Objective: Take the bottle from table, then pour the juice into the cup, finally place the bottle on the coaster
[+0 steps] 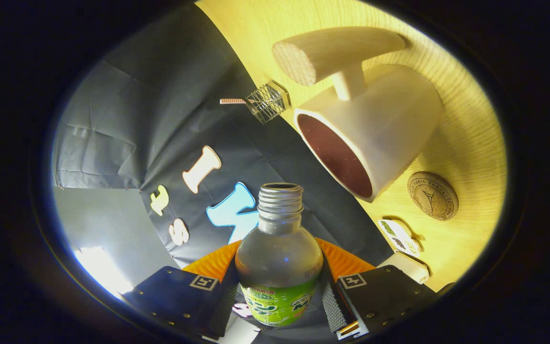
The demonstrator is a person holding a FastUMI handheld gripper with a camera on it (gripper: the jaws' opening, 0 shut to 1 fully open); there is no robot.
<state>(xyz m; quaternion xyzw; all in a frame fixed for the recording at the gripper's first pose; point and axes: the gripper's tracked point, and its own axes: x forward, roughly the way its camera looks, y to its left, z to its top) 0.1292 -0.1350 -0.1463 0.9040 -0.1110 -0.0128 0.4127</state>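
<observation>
Here the jaws grip an uncapped bottle, its green label unreadable, near the cup.

bottles: one bottle
cups: one cup
coasters: one coaster
wire baskets: one wire basket
grippers: one gripper, clamping the bottle

1. Rides on the gripper, looking forward along both fingers.
2. Rolled hard sideways: table tilts steeply across the far side.
3. Very close to the bottle, clamped between the fingers, neck pointing away.
4. Cup and coaster near, just beyond.
</observation>
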